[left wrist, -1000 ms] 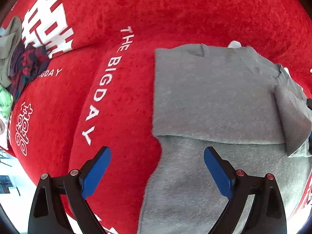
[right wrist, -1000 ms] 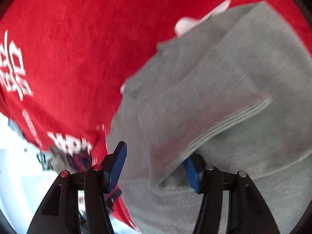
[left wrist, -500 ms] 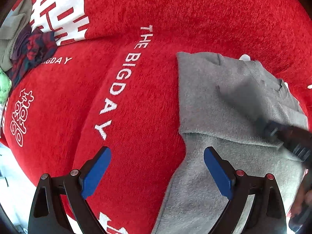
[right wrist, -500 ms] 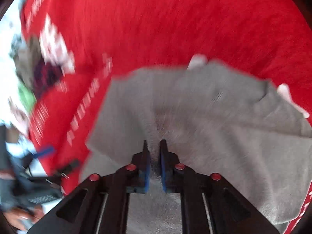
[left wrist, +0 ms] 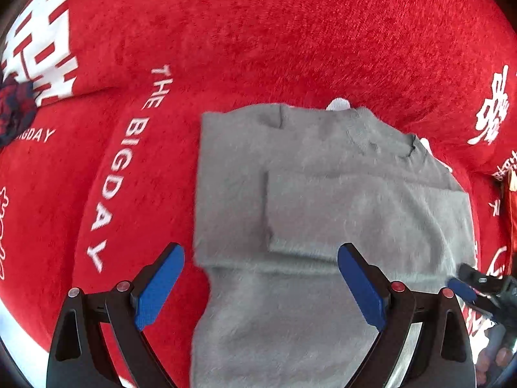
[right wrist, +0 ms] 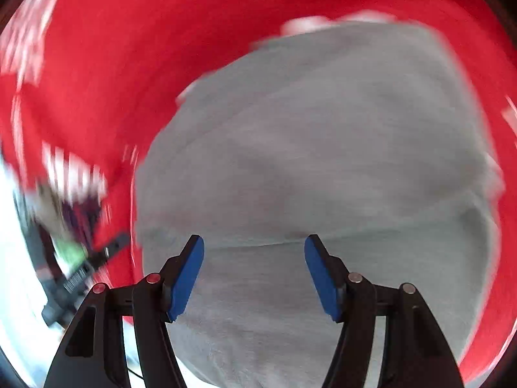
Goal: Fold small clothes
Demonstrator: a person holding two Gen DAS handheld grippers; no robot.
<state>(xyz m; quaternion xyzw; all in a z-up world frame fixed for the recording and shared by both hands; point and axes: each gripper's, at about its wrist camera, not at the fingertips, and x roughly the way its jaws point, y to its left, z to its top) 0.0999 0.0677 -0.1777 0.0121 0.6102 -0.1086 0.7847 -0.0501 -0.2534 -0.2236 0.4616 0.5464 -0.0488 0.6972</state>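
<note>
A grey fuzzy sweater (left wrist: 323, 200) lies flat on the red plush cover (left wrist: 258, 32), both sleeves folded across its chest. My left gripper (left wrist: 261, 284) is open and empty, hovering over the sweater's lower left part. My right gripper (right wrist: 255, 274) is open and empty above the same sweater (right wrist: 323, 148); that view is blurred by motion. The right gripper's blue tip also shows at the right edge of the left wrist view (left wrist: 468, 287).
White lettering "THE BIGDAY" (left wrist: 129, 161) runs down the red cover left of the sweater. A dark red and navy garment (left wrist: 16, 110) lies at the far left. White characters (left wrist: 491, 110) mark the cover at the right.
My right gripper carried the right sleeve across the sweater, let it go and opened, then drew back. The sleeve now lies flat on the chest. My left gripper stayed open and shifted right.
</note>
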